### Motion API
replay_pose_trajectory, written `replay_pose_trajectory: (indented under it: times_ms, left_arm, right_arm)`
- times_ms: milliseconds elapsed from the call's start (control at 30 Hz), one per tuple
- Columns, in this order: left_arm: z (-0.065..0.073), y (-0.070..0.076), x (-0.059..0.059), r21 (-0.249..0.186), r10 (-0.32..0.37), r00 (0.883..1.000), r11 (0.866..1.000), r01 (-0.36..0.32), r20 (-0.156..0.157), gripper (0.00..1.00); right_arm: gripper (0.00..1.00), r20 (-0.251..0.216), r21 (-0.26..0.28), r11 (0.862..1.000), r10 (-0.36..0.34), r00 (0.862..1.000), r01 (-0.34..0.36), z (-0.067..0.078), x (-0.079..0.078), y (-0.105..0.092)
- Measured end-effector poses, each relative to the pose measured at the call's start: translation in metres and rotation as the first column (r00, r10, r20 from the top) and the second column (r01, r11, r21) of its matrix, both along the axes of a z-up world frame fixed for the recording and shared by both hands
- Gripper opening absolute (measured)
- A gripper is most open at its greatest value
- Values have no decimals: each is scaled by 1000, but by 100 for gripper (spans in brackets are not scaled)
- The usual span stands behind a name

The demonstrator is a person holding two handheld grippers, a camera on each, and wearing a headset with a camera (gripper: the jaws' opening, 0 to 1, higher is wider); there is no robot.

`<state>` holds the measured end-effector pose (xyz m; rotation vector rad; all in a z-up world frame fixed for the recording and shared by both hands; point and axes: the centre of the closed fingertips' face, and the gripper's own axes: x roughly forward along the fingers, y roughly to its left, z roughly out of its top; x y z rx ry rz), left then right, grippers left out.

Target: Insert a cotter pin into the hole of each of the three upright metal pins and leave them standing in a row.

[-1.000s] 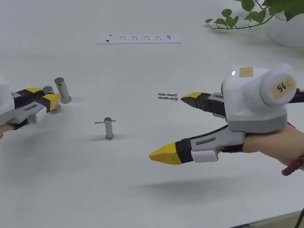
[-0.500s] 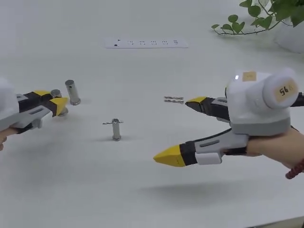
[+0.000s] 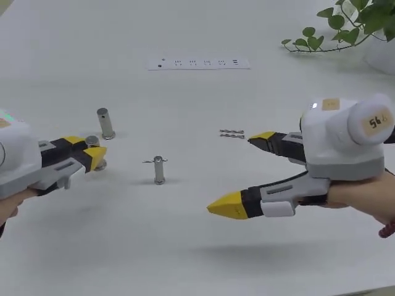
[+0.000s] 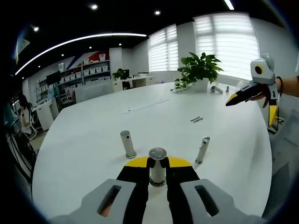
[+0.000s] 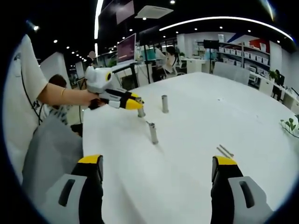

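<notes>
The left gripper sits low at the left of the white table, its jaws drawn narrow and clamped on the held pin, a short upright metal pin that stands on its base on the table. In the left gripper view the black inner faces of the jaws press on both sides of this pin and the yellow tips reach just past it. Just behind it and a little to the right stands the back pin, upright and apart from the jaws, with a small hole showing near its top. The middle pin stands by itself nearer the table's centre, well apart from both grippers, with a cotter passed crosswise through its top, the ends sticking out on either side. The three pins form a loose cluster, not a straight line. The loose cotters, two of them, lie flat side by side on the table further right, just beside the upper yellow tip of the right gripper. That gripper hangs above the table with its jaws spread wide and nothing between them, casting a soft shadow below; a hand grips it from the right edge. At the far side of the table lies a white power strip, and a leafy plant stands in the far right corner.
</notes>
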<state>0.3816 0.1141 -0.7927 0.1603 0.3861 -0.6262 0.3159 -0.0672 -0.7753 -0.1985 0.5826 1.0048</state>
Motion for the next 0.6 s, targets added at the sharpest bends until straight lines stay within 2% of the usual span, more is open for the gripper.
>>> replay_pose_trajectory:
  times_ms: [300, 600]
  left_arm:
    - [0, -18, -21, 4, -41, 999, 999, 42, -5, 11]
    - [-2, -34, -37, -4, -73, 997, 997, 73, -15, 11]
  right_arm:
    - [98, -6, 3, 1000, -7, 1000, 7, -1, -6, -5]
    - [97, -5, 3, 1000, -18, 1000, 18, -2, -9, -10]
